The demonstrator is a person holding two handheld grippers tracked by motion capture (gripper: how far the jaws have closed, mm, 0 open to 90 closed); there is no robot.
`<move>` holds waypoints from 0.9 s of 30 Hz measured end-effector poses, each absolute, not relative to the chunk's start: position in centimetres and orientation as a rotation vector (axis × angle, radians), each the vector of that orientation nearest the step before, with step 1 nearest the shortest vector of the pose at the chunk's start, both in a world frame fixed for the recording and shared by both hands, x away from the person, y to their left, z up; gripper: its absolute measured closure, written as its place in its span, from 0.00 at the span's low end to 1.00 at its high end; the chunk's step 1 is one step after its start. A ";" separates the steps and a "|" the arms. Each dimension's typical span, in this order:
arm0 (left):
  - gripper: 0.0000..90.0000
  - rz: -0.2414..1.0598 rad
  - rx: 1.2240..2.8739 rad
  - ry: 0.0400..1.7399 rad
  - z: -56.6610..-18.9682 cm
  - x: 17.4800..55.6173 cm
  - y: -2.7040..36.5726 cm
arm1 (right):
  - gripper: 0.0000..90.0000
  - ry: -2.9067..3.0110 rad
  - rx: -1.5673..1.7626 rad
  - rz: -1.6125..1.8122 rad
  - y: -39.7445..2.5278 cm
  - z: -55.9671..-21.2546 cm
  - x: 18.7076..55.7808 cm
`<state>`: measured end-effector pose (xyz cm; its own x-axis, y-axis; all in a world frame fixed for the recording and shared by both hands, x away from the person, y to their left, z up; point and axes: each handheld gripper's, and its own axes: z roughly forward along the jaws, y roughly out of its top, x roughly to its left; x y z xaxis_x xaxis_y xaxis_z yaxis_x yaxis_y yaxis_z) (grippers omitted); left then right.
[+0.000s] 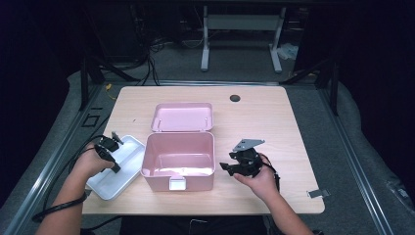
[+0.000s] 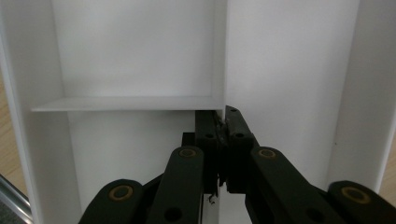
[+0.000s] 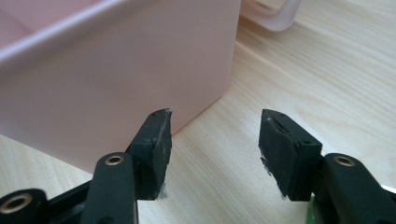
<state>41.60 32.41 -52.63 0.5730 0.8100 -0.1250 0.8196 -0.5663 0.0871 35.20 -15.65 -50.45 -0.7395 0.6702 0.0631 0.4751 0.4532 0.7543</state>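
A pink box (image 1: 161, 182) stands open mid-table, its lid (image 1: 182, 117) lying back behind it. To its left lies a white divided tray (image 1: 103, 190). My left gripper (image 1: 115, 166) reaches down into that tray. In the left gripper view its jaws are shut on the upright divider wall (image 2: 219, 51) of the tray (image 2: 135, 46). My right gripper (image 1: 226, 161) is held just right of the box, low over the wood. In the right gripper view it (image 3: 215, 140) stands open with nothing between its fingers. The box's side wall (image 3: 116, 79) is close by its left finger.
The wooden table (image 1: 274, 112) has a dark round grommet (image 1: 235, 98) near its far edge. A small metal piece (image 1: 318, 193) lies at its front right corner. Cables and a white table frame (image 1: 240, 29) stand on the floor beyond.
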 end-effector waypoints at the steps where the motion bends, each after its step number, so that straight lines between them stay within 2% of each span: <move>1: 0.96 -0.107 2.659 1.393 -52.7 41.6 32.4 | 0.47 2.464 0.993 1.136 -15.7 -50.2 35.2; 11: 0.96 -0.119 2.674 1.391 -52.6 41.8 32.3 | 0.47 2.502 0.963 1.086 -15.9 -48.3 36.2; 20: 0.96 -0.123 2.680 1.396 -52.6 41.8 32.2 | 0.45 2.610 0.925 0.768 -16.7 -44.9 39.4; 27: 0.96 -0.118 2.687 1.400 -52.6 41.9 32.1 | 0.43 2.672 1.027 0.509 -17.3 -44.7 41.3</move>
<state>41.87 32.12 -52.64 0.5720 0.8115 -0.1197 0.8200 -0.5690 0.0612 41.28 -17.26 -44.66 -0.7264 0.6811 -0.0917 0.5997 0.6934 0.3994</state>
